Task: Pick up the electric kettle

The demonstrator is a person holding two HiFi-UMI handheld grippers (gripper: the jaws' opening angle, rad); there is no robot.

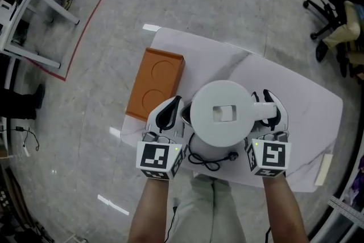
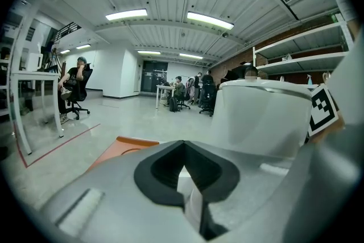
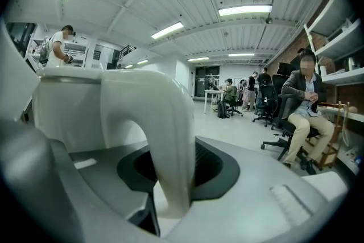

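Note:
The white electric kettle sits between my two grippers, over the white table, and I look down on its round lid. My right gripper is shut on the kettle's curved white handle, which fills the gap between its dark pads. Against the kettle's left side is my left gripper, jaws closed on nothing. In the left gripper view the kettle body stands just to the right of the left gripper. A black cord lies coiled under the kettle's near edge.
An orange rectangular box with two round hollows lies on the table, left of the kettle. A white strip rests at the table's right edge. Office chairs stand at the far right, and a desk frame at far left.

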